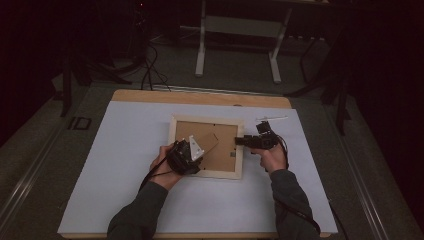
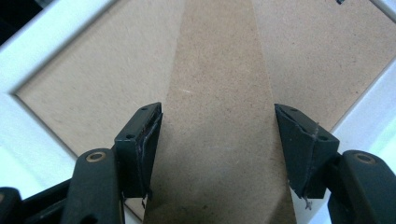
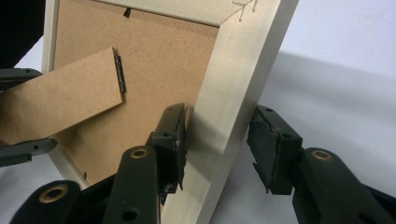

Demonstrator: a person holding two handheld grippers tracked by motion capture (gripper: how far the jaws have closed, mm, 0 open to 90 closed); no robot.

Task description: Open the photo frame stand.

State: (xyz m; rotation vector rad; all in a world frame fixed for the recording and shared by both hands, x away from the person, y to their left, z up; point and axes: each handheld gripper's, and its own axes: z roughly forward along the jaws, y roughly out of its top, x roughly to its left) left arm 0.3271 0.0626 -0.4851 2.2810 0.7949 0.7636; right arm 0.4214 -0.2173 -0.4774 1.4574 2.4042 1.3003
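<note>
The picture frame (image 1: 206, 148) lay face down near the middle of the tabletop (image 1: 125, 150), its fibreboard back up. My left gripper (image 2: 218, 140) straddled the stand flap (image 2: 219, 93), jaws spread on either side of it without pinching. My right gripper (image 3: 217, 140) bracketed the frame's right rail (image 3: 233, 93); one pad touched the inner side while the other stood clear, so nothing was clamped. I judged the frame light and stiff, its painted rail slick, and any glass underneath fragile. The rail seemed the safest hold; the thin hinged flap would flex or tear.
</note>
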